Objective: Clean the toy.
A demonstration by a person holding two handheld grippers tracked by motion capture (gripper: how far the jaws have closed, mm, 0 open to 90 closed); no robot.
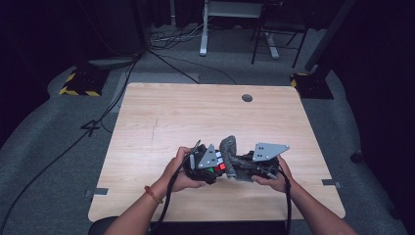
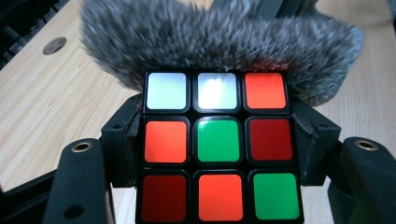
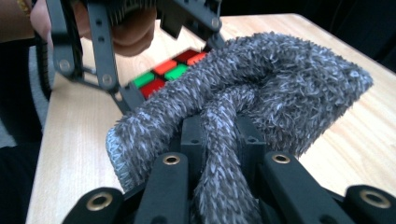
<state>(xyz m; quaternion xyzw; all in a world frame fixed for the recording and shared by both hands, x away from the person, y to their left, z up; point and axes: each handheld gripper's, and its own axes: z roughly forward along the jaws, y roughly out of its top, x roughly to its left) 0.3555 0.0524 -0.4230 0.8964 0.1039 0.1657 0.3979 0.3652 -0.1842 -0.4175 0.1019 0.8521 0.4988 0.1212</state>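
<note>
Left claw (image 2: 217,140) pinching puzzle cube (image 2: 217,147), right claw (image 3: 223,140) pinching fuzzy grey cloth (image 3: 261,79), cloth touching cube

The tabletop (image 1: 161,122) is seen from high above, looking forward and down. The cube (image 2: 217,147) and fuzzy cloth (image 3: 261,88) are seen very close in both gripper views.

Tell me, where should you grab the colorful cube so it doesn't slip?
Grip the cube on two flat opposite sides, square to them, not on corners or edges. The left gripper does so now: its pads press the left and right faces, and the stickered face points at its camera. The fuzzy grey cloth lies over the far side, so come from the near side.
</note>
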